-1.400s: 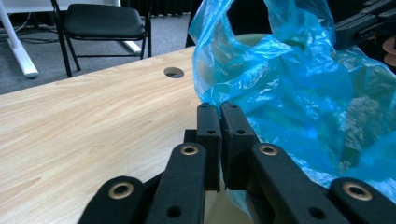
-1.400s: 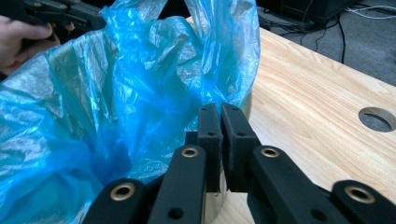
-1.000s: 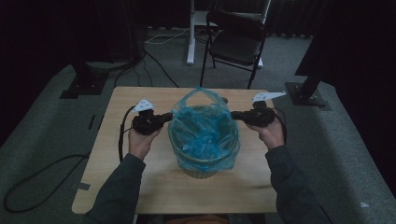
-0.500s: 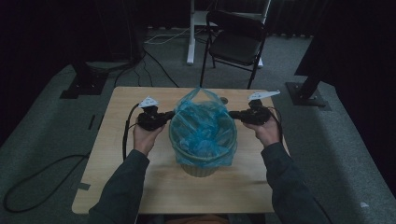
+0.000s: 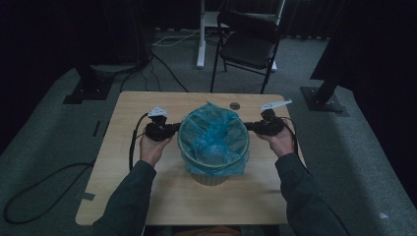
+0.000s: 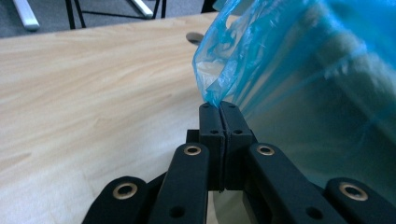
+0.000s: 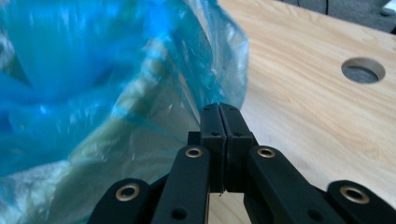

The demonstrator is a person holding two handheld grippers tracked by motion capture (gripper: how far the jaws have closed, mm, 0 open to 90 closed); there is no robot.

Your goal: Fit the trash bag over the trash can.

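Bag [image 5: 212,132], a thin blue plastic one, lines a pale bin [image 5: 212,175] at the middle of the worktop [image 5: 123,196], its edge folded down over the rim; the left gripper [image 5: 172,130] pinches the film on the bin's left side, jaws pressed together on it, and the right gripper [image 5: 252,127] does the same on the right. The step looks like drawing the edge down evenly over the rim; pull both sides together and gently, since thin film may tear or slip out; keep the bin from tipping.
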